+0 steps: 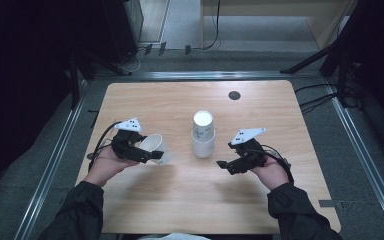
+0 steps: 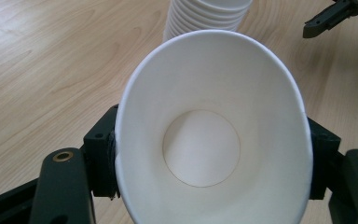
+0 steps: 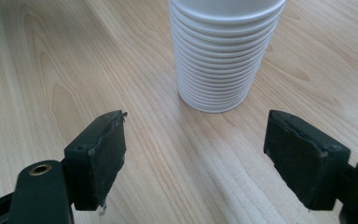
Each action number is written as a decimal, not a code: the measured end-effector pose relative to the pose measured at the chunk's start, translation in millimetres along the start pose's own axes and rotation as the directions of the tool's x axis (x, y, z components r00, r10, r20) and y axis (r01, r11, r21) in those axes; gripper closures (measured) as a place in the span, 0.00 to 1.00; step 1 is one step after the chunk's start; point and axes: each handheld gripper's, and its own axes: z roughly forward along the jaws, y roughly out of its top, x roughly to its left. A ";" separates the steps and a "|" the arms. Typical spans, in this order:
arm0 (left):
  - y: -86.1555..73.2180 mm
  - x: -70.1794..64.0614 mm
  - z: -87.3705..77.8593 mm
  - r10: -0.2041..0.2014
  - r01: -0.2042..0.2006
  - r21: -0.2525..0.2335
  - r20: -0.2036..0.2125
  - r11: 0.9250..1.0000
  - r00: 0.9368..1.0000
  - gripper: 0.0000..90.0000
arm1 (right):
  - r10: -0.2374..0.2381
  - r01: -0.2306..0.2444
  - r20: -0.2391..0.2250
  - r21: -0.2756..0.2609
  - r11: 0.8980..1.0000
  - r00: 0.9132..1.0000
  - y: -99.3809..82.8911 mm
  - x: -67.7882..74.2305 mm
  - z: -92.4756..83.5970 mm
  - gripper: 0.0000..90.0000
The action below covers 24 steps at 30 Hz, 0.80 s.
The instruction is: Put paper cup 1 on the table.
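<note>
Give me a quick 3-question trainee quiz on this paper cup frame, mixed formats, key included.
1. True or false: the left gripper is shut on a single paper cup, squeezing its rim out of round.
2. Multiple choice: the stack of paper cups stands
A. upside down, bases up, near the middle of the wooden table
B. on its side at the table's near edge
C. between the right gripper's pads
3. Short answer: what is between the jaws of the right gripper?

Key
1. True.
2. A.
3. Nothing; they stand open and point at the stack, apart from it.
</note>
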 end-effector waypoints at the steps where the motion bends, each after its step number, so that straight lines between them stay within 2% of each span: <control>1: -2.3 2.4 -2.0 -0.010 0.010 -0.003 -0.007 1.000 1.000 0.31 | 0.001 -0.001 0.000 0.000 1.000 1.000 0.3 -0.9 0.3 0.23; 6: -7.5 8.6 -7.1 -0.038 0.037 -0.012 -0.031 0.999 0.999 0.31 | -0.006 0.006 -0.004 0.009 1.000 1.000 1.9 -2.3 2.1 0.23; 13: -16.3 13.9 -13.9 -0.055 0.054 -0.005 -0.068 0.999 0.996 0.31 | 0.004 -0.004 -0.002 0.020 1.000 1.000 4.7 -5.3 6.2 0.24; 19: -28.1 22.5 -26.3 -0.091 0.089 -0.017 -0.127 0.996 0.988 0.31 | 0.001 0.000 -0.012 0.023 1.000 1.000 9.7 -7.1 11.5 0.24; 20: -28.1 22.5 -26.3 -0.091 0.089 -0.017 -0.127 0.996 0.988 0.31 | 0.001 0.000 -0.012 0.023 1.000 1.000 9.7 -7.1 11.5 0.24; 24: -36.5 29.7 -33.2 -0.120 0.118 -0.021 -0.168 0.993 0.979 0.31 | -0.003 0.004 -0.021 0.031 1.000 1.000 12.6 -6.0 15.5 0.24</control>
